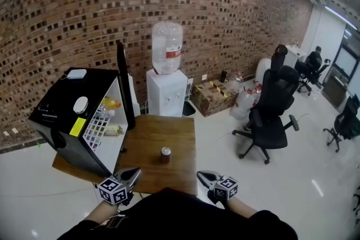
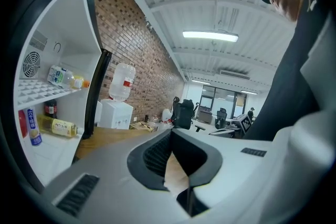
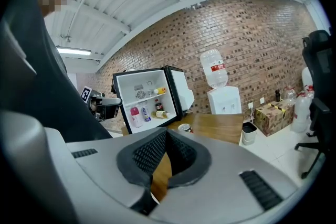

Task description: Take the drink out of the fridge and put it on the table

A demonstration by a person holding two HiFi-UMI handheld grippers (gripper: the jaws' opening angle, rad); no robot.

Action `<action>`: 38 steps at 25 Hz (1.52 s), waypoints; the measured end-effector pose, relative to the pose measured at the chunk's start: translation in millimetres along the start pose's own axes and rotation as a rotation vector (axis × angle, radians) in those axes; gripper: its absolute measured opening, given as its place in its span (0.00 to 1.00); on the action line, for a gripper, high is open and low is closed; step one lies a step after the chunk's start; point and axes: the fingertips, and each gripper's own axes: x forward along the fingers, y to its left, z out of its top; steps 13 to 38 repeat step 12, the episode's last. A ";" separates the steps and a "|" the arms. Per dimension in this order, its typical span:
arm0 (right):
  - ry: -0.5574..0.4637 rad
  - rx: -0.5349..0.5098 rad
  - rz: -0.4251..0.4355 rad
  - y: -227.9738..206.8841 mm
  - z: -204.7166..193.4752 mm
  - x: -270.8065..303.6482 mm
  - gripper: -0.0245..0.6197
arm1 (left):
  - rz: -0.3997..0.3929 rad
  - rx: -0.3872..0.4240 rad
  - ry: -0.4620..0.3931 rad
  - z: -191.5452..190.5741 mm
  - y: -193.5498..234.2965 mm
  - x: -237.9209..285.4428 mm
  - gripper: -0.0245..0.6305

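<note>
A small drink can (image 1: 165, 154) stands upright on the wooden table (image 1: 177, 132), in front of the open black mini fridge (image 1: 84, 115); the right gripper view also shows the can (image 3: 185, 127) beside the fridge (image 3: 147, 102). Several bottles lie on the fridge's shelves (image 2: 58, 126). My left gripper (image 1: 134, 172) hovers at the table's near edge, left of the can, jaws shut and empty (image 2: 170, 136). My right gripper (image 1: 202, 176) hangs at the near right corner, also shut with nothing in it (image 3: 167, 136).
The fridge door (image 1: 125, 87) stands open toward the table's middle. A white water dispenser (image 1: 167, 87) stands behind the table. Cardboard boxes (image 1: 211, 95) and black office chairs (image 1: 273, 115) are off to the right on the glossy floor.
</note>
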 end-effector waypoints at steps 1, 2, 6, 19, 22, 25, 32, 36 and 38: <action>0.002 0.004 -0.003 -0.9 -1.0 0.1 0.04 | -0.002 0.001 0.002 -0.3 0.4 0.9 0.04; 0.005 0.007 -0.005 -2.0 -2.2 0.3 0.04 | -0.004 0.002 0.005 -0.5 0.9 1.8 0.04; 0.014 0.006 -0.009 -4.3 -7.6 5.0 0.04 | -0.011 0.002 0.006 -0.9 6.0 3.0 0.04; 0.020 -0.004 -0.007 -2.5 -10.5 13.9 0.04 | -0.014 0.002 0.006 0.4 15.1 0.8 0.04; 0.020 -0.004 -0.007 -2.5 -10.5 13.9 0.04 | -0.014 0.002 0.006 0.4 15.1 0.8 0.04; 0.020 -0.004 -0.007 -2.5 -10.5 13.9 0.04 | -0.014 0.002 0.006 0.4 15.1 0.8 0.04; 0.020 -0.004 -0.007 -2.5 -10.5 13.9 0.04 | -0.014 0.002 0.006 0.4 15.1 0.8 0.04; 0.020 -0.004 -0.007 -2.5 -10.5 13.9 0.04 | -0.014 0.002 0.006 0.4 15.1 0.8 0.04; 0.020 -0.004 -0.007 -2.5 -10.5 13.9 0.04 | -0.014 0.002 0.006 0.4 15.1 0.8 0.04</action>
